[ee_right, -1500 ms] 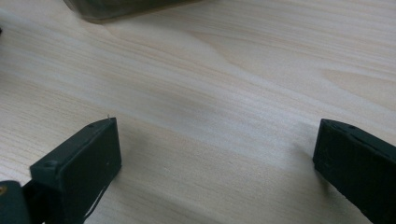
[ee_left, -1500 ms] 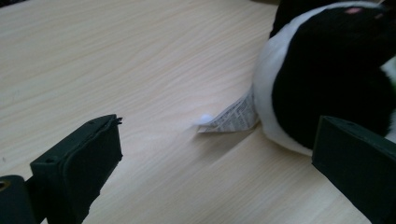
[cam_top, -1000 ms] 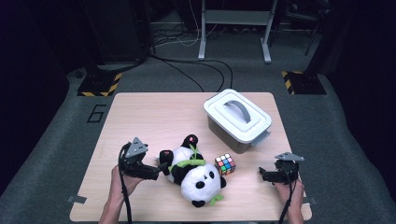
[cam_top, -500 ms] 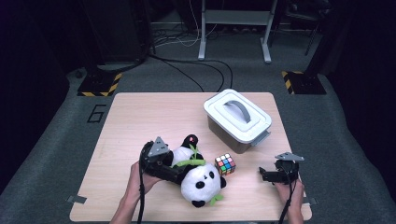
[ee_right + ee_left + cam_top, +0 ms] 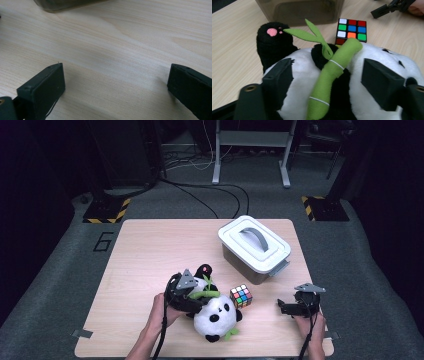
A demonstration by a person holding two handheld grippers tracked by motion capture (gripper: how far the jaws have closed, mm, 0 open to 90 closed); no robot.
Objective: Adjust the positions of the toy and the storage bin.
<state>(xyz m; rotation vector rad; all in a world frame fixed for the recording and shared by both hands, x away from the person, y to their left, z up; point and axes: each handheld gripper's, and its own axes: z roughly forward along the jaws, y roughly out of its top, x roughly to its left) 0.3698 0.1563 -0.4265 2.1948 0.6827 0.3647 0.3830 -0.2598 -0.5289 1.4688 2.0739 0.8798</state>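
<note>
While the right gripper rests near the table's front right corner exactly where it was a second ago, the left gripper has travelled rightward from the bare wood on the left and now sits over the plush panda. In the left gripper view its jaws stand wide apart, one on each flank of the panda's white belly, with the green bamboo stalk stitched to the toy running up between them. The jaws look to be at or just against the fur, not yet squeezing it.

The panda lies near the front edge, roughly mid-table, its black foot with a pink pad pointing toward the lidded storage box. The puzzle cube sits just beside the toy on its right, between it and the right gripper. The box stands farther back, lid on, handle flat.

The right gripper's jaws are also spread, with bare wood grain between them and nothing held.

The approach seems finished, so the step in hand is probably the grasp itself: closing across the soft body. The stuffing will likely compress a good deal before the hold is firm, and the stalk may get pinched too.
</note>
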